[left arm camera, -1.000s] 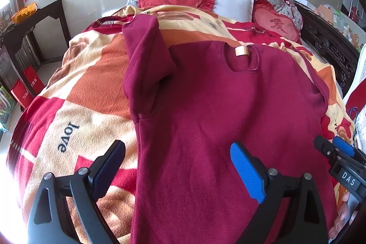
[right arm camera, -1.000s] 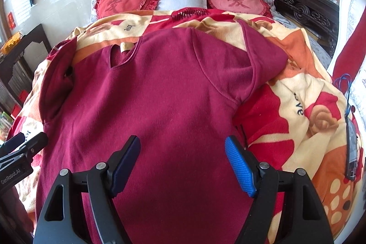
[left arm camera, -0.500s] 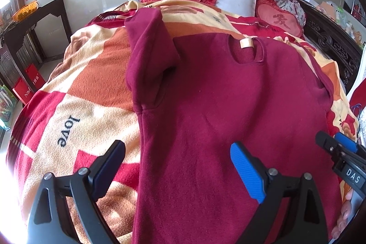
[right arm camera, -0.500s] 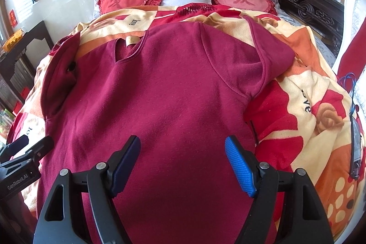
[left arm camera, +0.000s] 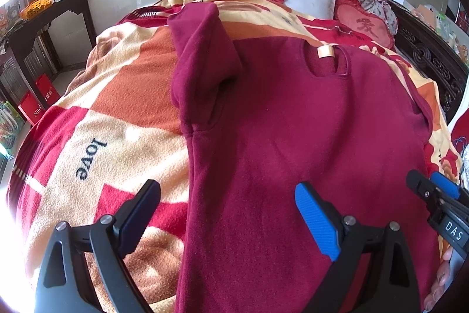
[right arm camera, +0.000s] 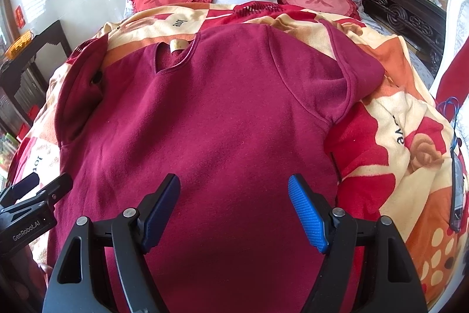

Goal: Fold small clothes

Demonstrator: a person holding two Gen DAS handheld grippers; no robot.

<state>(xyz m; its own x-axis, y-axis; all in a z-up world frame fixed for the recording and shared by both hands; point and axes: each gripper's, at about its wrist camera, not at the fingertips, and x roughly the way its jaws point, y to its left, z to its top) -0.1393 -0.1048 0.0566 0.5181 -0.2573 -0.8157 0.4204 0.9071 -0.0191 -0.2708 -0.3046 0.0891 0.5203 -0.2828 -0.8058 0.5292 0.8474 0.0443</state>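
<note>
Maroon fleece top spread flat on the bed, both tongs empty above its hem end.

Red, orange and cream patterned fleece blanket [left arm camera: 96, 113] covers the bed; on it the maroon short-sleeved fleece top [right arm camera: 222, 119] lies face up, long axis running straight away from the tongs, neckline far, hem near. Left tongs [left arm camera: 227, 213] hover spread over its left side edge; right tongs [right arm camera: 234, 207] hover spread over the body, inside the right edge. Neither touches cloth, and both seem equally near.
</note>
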